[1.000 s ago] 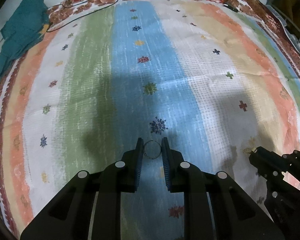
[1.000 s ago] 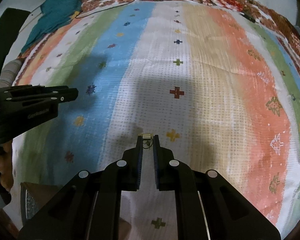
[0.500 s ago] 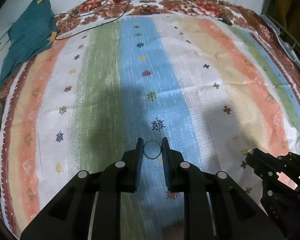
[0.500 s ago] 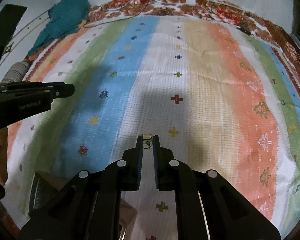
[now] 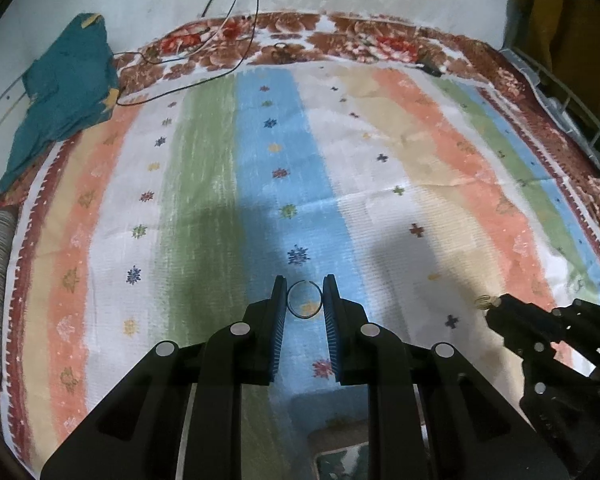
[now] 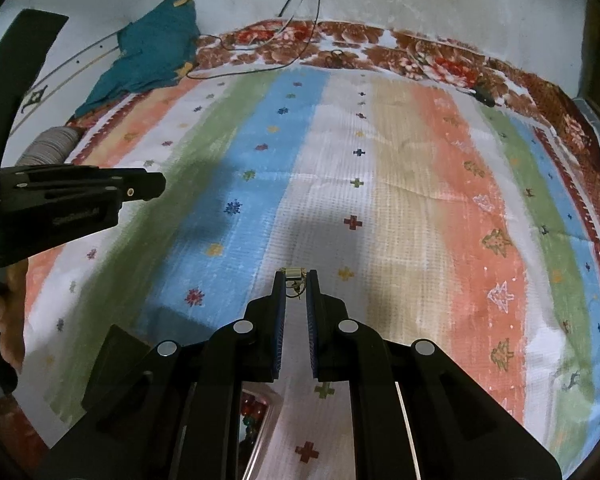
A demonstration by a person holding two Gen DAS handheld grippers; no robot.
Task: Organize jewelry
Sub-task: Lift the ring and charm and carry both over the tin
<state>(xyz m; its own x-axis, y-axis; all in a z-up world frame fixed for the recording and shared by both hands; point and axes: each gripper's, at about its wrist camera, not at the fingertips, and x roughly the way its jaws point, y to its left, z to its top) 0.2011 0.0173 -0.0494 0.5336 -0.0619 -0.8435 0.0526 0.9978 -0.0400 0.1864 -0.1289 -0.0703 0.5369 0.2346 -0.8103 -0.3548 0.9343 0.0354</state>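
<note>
Thin dark wire ring (image 5: 304, 300) pinched in left jaws | small gold earring (image 6: 295, 279) clamped in right jaws

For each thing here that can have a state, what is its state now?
left tool: shut on the thin ring.
thin ring: held upright, clear of the bedsheet.
right tool: shut on the small gold earring.
small gold earring: pinched at the tips.
striped bedsheet: spread flat.
teal cloth: crumpled.

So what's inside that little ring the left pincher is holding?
Nothing sits inside the thin ring. Through it you see the blue stripe of the striped bedsheet below, with a small yellowish flower mark. The left gripper fingers cover the ring's sides.
</note>
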